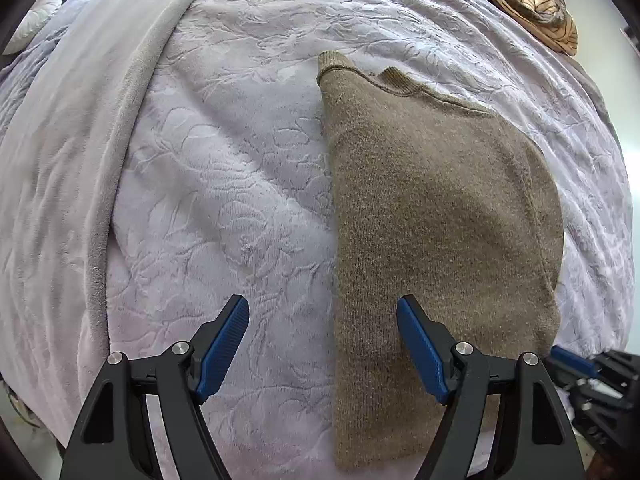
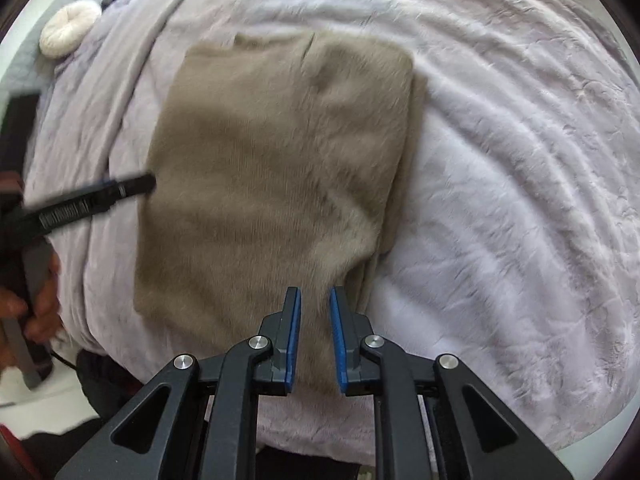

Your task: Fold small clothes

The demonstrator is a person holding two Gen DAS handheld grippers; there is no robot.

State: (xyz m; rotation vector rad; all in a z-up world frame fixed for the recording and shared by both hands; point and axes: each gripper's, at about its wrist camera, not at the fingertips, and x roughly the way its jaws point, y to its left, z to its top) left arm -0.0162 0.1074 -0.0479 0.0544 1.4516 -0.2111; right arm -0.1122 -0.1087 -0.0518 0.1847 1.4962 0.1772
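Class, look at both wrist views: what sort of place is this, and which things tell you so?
Probably a bedroom, with folding done on a bed: a plush lilac blanket covers the whole surface, a round cushion lies at its edge, and a brown knit garment lies spread on it.

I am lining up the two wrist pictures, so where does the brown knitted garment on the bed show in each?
Left wrist view: the brown knitted garment fills the right half, running down under the open left gripper.
Right wrist view: the garment lies centre-left, above the right gripper, nothing between its pads.
Shared landmark: the pale lilac embossed blanket under it.
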